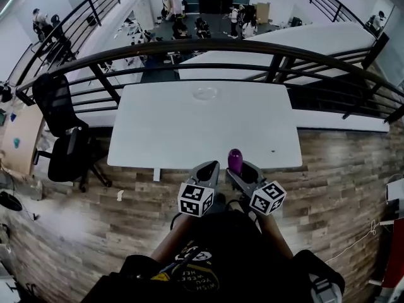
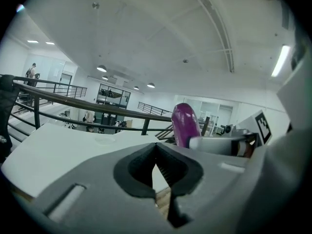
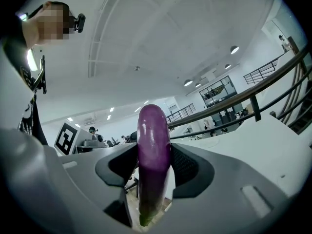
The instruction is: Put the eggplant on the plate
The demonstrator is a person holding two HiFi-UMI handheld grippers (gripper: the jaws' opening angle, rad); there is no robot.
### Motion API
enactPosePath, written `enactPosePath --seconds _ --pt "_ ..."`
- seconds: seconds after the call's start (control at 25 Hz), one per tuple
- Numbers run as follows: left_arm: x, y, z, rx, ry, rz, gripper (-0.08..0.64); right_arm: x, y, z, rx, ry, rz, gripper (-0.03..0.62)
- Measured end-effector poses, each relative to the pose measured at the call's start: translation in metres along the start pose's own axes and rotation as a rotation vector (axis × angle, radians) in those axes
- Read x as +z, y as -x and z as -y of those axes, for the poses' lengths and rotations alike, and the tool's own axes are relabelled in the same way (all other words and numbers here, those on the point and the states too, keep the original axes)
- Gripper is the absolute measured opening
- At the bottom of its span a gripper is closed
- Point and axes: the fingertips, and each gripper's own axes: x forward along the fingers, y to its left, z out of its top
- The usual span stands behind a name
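A purple eggplant (image 1: 235,160) stands upright at the near edge of the white table (image 1: 164,131), with my right gripper (image 1: 242,168) shut on it. In the right gripper view the eggplant (image 3: 153,147) fills the gap between the black pads, its stem end pointing down. A clear plate (image 1: 206,93) sits at the table's far side, well beyond both grippers. My left gripper (image 1: 211,167) is just left of the right one, shut with nothing in it. In the left gripper view its tips (image 2: 156,147) meet, and the eggplant (image 2: 184,125) rises to the right.
A black office chair (image 1: 60,128) stands at the table's left end. A dark curved railing (image 1: 252,48) runs behind the table, with a lower floor beyond it. Wooden flooring (image 1: 341,169) surrounds the table, and a scrap of paper (image 1: 120,195) lies near it.
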Motion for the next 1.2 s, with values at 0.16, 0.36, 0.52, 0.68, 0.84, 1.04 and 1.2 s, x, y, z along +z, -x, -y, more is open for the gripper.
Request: enactPosePath --seconds 0.16,0.36,0.52,0.68,0.84,1.04,1.2 --pt "0.011 -0.029 -0.015 0.039 0.009 0.002 0.005 0.014 -0.020 0.027 0.044 0.012 -0.015 0.215" --pt "0.011 -0.057 -0.027 0.067 0.030 -0.021 0.005 0.018 -0.037 0.049 0.076 -0.006 -0.040 0.215" --pt "0.007 -0.073 -0.044 0.068 0.049 -0.052 0.005 0.014 -0.052 0.069 0.064 -0.043 -0.060 0.215" --pt "0.016 -0.089 -0.067 0.063 0.057 -0.066 0.005 0.018 -0.076 0.084 0.046 -0.045 -0.068 0.215" --pt "0.031 -0.098 -0.103 0.065 0.048 -0.060 0.005 0.023 -0.111 0.096 0.024 -0.043 -0.070 0.215" --pt "0.047 -0.111 -0.169 0.056 0.074 -0.063 0.005 0.034 -0.174 0.104 0.001 -0.019 -0.081 0.215" --pt "0.046 -0.122 -0.208 0.040 0.100 -0.090 0.005 0.034 -0.205 0.113 -0.036 -0.007 -0.106 0.215"
